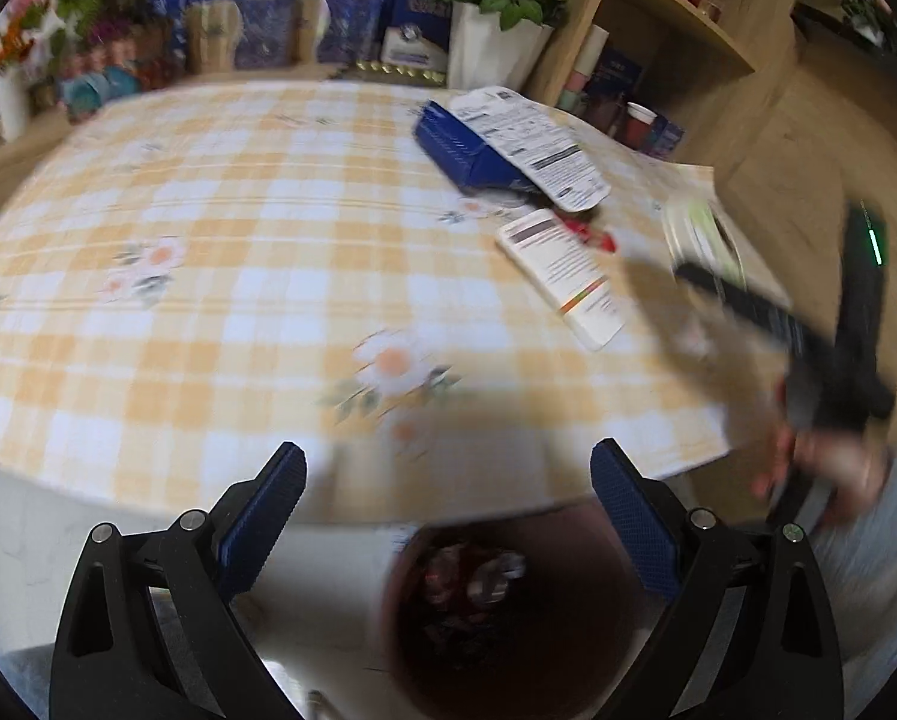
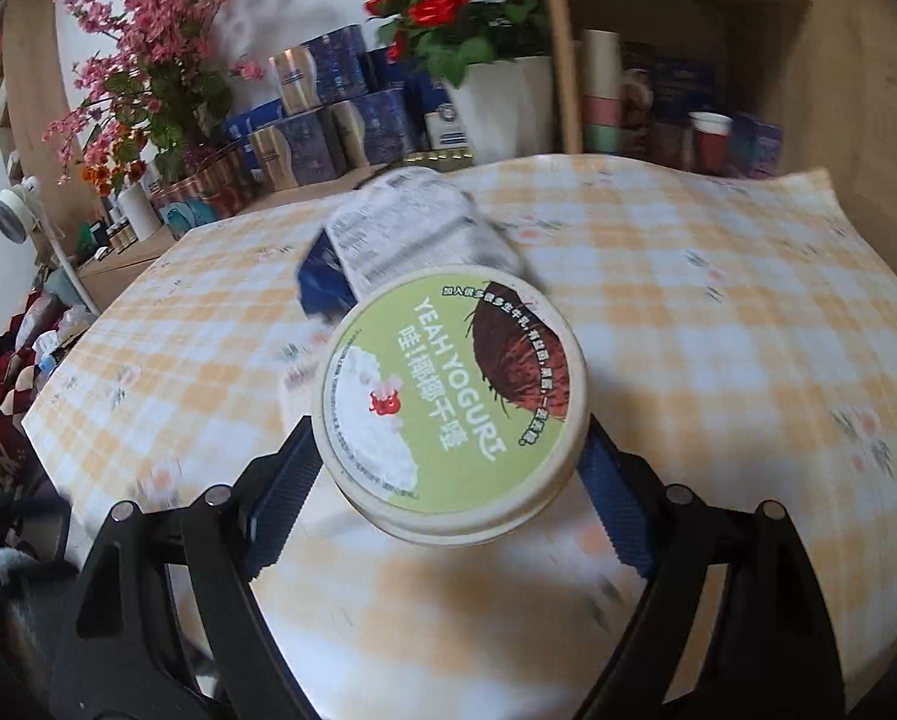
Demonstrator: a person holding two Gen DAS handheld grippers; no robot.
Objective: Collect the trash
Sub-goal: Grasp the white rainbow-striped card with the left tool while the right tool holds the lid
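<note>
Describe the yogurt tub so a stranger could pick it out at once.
On the yellow-checked tablecloth, look between the right gripper fingers. The yogurt tub sits there, in front of a blue box; it alone is round, with a green YEAH YOGURT lid.

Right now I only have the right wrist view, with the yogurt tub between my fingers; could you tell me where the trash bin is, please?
Observer: The dark bin sits below the table's near edge, directly ahead of the left gripper.
Operator: Is that gripper free?
Observer: Yes, its jaws are open with nothing between them.
Operator: Is any trash left besides the blue carton?
Observer: A white box and a red wrapper lie beside it.
</note>
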